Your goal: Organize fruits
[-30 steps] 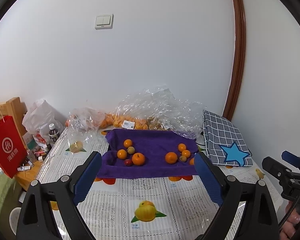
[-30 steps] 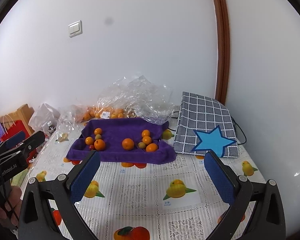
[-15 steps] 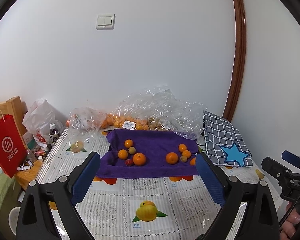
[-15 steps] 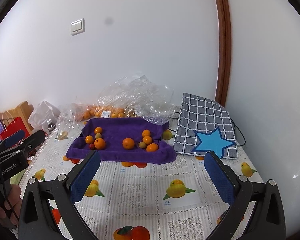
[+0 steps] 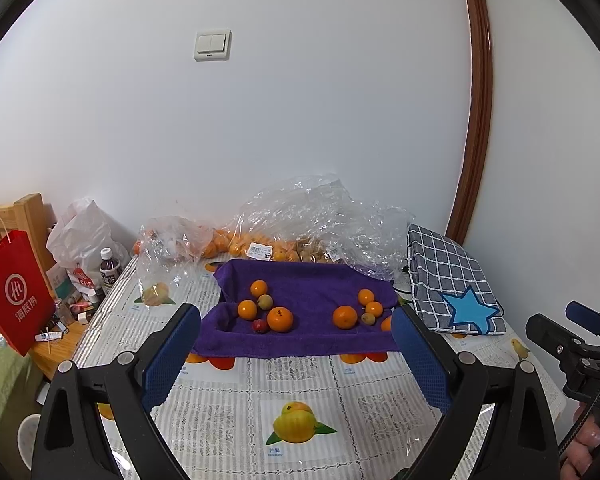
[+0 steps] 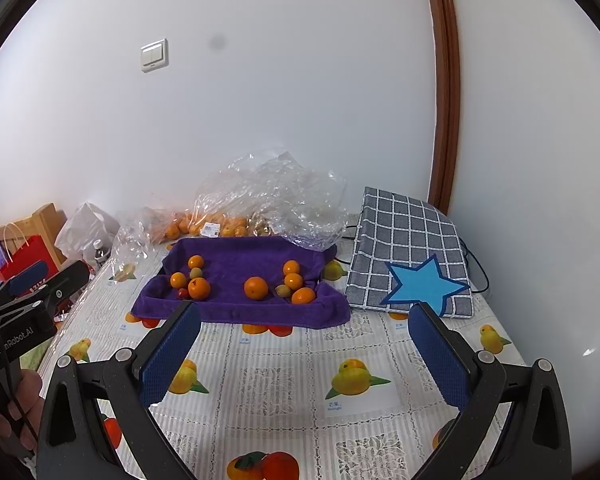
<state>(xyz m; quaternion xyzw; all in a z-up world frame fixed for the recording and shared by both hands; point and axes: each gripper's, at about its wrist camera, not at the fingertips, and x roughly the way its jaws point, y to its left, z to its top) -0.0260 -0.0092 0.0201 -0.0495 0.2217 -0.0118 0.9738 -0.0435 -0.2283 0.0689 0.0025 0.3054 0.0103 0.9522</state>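
Note:
A purple towel (image 5: 304, 300) lies on the table and also shows in the right wrist view (image 6: 240, 276). On it are several oranges in two groups, such as a left orange (image 5: 280, 319) and a middle orange (image 5: 344, 316) (image 6: 255, 288), plus small greenish fruits (image 5: 265, 301) and a small red fruit (image 5: 259, 325). My left gripper (image 5: 296, 344) is open and empty, short of the towel's front edge. My right gripper (image 6: 304, 344) is open and empty, also in front of the towel.
Clear plastic bags (image 5: 320, 216) with more oranges lie behind the towel. A checked cloth with a blue star (image 5: 452, 280) lies at the right. A red paper bag (image 5: 14, 284) and bottles stand at the left. The fruit-print tablecloth (image 5: 300, 400) covers the table.
Both grippers have drifted very slightly; the scene sits a touch lower and closer in view. Nothing on the table has moved.

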